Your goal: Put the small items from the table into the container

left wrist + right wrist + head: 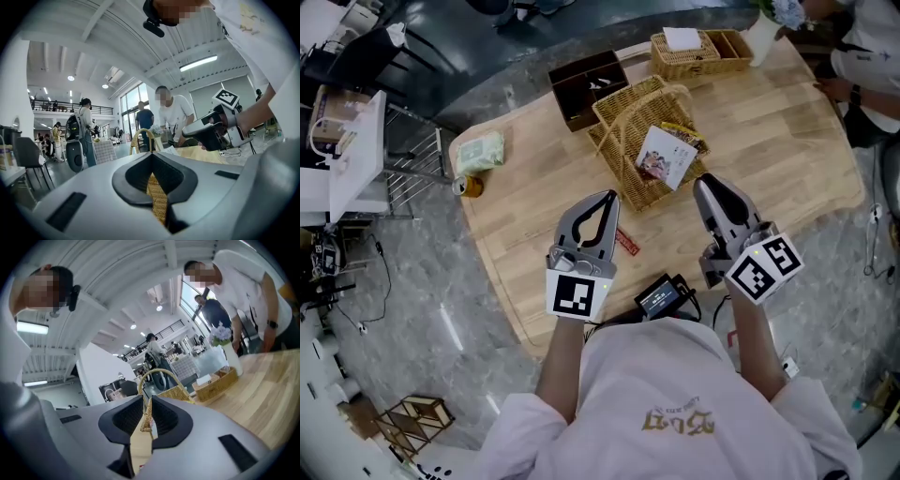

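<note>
A pale wooden table with rounded corners (769, 141) is filling most of the head view. A tall woven wicker basket with an arched handle (630, 183) is standing near its middle, just ahead of both grippers. A white packet with a printed picture (664, 157) is leaning inside it against the near rim, and a yellow wrapper (682, 131) is lying behind that.

A dark brown open box (581, 89) is sitting just beyond the basket to the left. A shallow rectangular wicker tray (684, 61) is resting at the far edge with a white folded paper (682, 38) in it, and a white vase (761, 37) is standing just to its right.

The left gripper (607, 199) is pointing towards the basket. Its jaws are drawn together to a thin slit and are gripping nothing. The right gripper (704, 184) is hovering beside the basket's near right corner. Its jaws are standing partly apart, and only the table and the wickerwork are showing through the gap.

A pale green soft packet (478, 153) is lying near the table's left edge, well apart from the basket. A black device with a small lit screen (661, 295) is sitting at the near edge between the grippers. A small flat red packet (625, 242) is lying on the wood just right of the left gripper, outside the basket. A small brown can (472, 187) is standing just beside the green packet.
</note>
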A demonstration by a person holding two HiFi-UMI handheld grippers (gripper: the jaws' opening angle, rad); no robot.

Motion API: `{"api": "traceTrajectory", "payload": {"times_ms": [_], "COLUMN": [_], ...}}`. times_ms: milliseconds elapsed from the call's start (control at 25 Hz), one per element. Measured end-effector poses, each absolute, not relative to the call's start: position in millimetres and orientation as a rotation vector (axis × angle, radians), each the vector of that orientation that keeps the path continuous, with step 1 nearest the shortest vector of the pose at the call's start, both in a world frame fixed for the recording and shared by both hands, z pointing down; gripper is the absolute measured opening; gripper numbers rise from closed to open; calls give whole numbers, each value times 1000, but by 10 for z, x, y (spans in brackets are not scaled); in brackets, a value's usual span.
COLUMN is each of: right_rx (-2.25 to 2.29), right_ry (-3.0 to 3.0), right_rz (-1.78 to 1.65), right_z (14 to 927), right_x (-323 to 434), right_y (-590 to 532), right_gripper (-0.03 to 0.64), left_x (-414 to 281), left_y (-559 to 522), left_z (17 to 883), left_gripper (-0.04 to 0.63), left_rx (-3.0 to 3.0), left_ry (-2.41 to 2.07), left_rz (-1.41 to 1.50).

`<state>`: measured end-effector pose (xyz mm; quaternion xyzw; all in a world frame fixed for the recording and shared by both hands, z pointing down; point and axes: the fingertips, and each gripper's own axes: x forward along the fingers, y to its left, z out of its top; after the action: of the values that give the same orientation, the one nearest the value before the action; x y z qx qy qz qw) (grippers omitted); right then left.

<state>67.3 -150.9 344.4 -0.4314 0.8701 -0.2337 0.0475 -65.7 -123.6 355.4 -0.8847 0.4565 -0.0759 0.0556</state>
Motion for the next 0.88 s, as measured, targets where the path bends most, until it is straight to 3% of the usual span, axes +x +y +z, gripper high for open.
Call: {"api": "traceTrajectory", "payload": {"times_ms": [240, 880], "right_rx": [-1430, -1299], "right_ry": [2748, 2888], "right_rz": [-351, -55], "right_z": [3195, 2781], "right_x": [619, 472], "right_y": [-1269, -826], "right_gripper": [69, 69], "left_x": [-715, -669], "left_y": [-1012, -498], "left_z": [3322, 2743], "left_gripper": [-8, -8], "left_rx": [-2622, -2422], "left_ry": [1411, 1455], "left_rz": [-235, -194]}}
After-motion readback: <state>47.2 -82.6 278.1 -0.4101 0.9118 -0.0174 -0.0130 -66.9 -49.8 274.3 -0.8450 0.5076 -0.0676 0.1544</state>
